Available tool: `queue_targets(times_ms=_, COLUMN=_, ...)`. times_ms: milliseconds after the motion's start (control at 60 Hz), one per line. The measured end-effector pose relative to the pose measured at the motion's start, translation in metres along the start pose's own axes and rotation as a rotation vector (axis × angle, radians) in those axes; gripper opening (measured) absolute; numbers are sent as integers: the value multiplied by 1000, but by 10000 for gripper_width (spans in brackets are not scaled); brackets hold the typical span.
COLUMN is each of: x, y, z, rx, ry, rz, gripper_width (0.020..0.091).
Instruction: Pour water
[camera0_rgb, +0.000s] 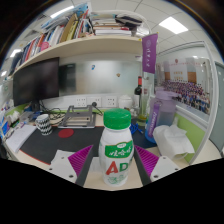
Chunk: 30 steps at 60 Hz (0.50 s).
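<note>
A white bottle (118, 150) with a green cap and a green-and-red "AD" label stands upright on the light tabletop (60, 168), right between my fingers. My gripper (116, 152) is open around it. The left purple pad (78, 162) and the right purple pad (148, 160) flank the bottle's lower half, with a narrow gap showing on each side. The bottle's base is partly cut off below. A black-and-white patterned cup (43, 124) stands beyond, to the left of the left finger.
A dark mat (50, 142) holding a small red item (68, 133) covers the desk behind the bottle. A green-and-white box (178, 140) and a translucent purple container (160, 108) sit to the right. A monitor (35, 82) and bookshelves (70, 35) line the back wall.
</note>
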<state>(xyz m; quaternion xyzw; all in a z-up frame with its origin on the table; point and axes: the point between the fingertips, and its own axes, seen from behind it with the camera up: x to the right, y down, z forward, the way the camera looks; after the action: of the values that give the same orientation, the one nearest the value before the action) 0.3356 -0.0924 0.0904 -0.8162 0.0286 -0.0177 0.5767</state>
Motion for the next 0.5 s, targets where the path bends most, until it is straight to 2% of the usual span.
queue_targets(times_ms=100, x=-8, y=3, z=7, rx=15, ry=-8, rz=-26, gripper_width=658)
queue_targets(times_ms=133, x=-7, y=2, z=8, rx=24, ry=-3, rz=-44, gripper_width=592)
queue_targets(times_ms=217, x=-5, y=0, z=9, rx=49, ry=5, rz=-59, gripper_width=559)
queue_targets(times_ms=300, x=-4, y=-2, z=10, rx=80, ry=24, rz=-44, gripper_width=493)
queue_targets(times_ms=317, x=-5, y=-3, z=10, rx=88, ry=23, rz=-46, gripper_width=459)
queue_targets(times_ms=433, x=-4, y=-5, z=13, rx=112, ry=30, rz=-70, gripper_width=355)
queue_targets(times_ms=500, x=-5, y=-7, z=14, rx=122, ry=37, rz=-95, gripper_width=352)
